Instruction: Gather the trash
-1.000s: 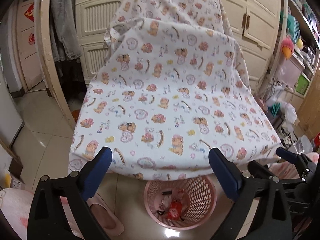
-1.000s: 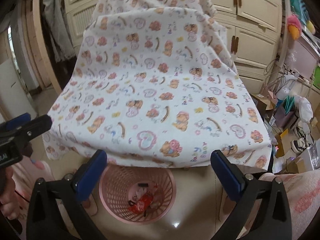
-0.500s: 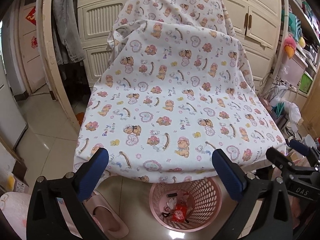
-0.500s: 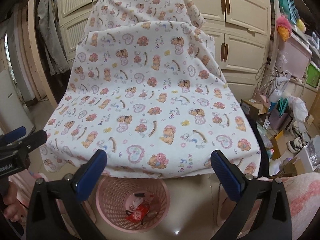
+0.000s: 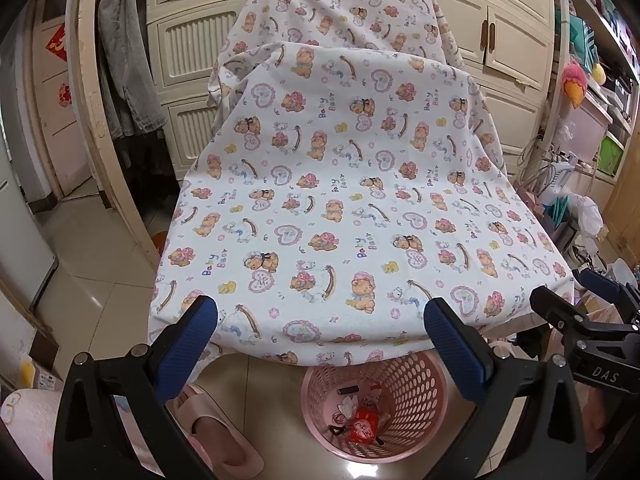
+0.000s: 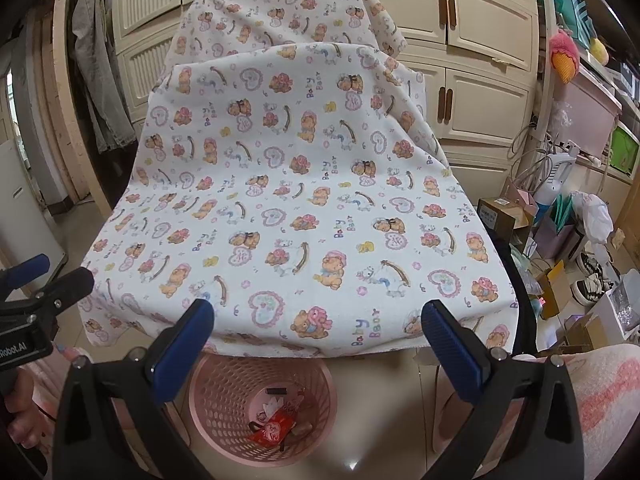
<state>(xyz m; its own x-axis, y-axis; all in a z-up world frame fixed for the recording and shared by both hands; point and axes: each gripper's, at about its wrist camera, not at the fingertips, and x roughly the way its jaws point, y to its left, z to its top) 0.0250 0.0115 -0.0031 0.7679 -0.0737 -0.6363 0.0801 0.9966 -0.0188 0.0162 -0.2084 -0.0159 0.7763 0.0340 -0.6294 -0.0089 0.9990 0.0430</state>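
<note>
Pink plastic basket (image 5: 376,408) stands on the tiled floor (image 5: 92,280), just past the near edge of a table draped in a bear-print cloth (image 5: 340,200); the cloth's hem overhangs the basket's far rim. Inside the basket, at the bottom: a red snack wrapper (image 5: 363,428), a crumpled white scrap (image 5: 349,403), a small dark stick-like piece near the far wall, and other bits too small to tell.

Left gripper (image 5: 320,348): blue-padded jaws spread wide, nothing between them. It hangs above the cloth's near edge and the basket, tilted downward. Right gripper (image 6: 316,344): jaws likewise spread, empty, above the same near edge with the basket below and slightly to the left in its view. Each gripper shows at the margin of the other's view, side by side and apart.

The top of the cloth shows only its print. A pink slipper (image 5: 216,436) lies on the floor left of the basket. Cream cupboard doors (image 6: 480,20) stand behind the table; cluttered shelves and boxes line the right.
</note>
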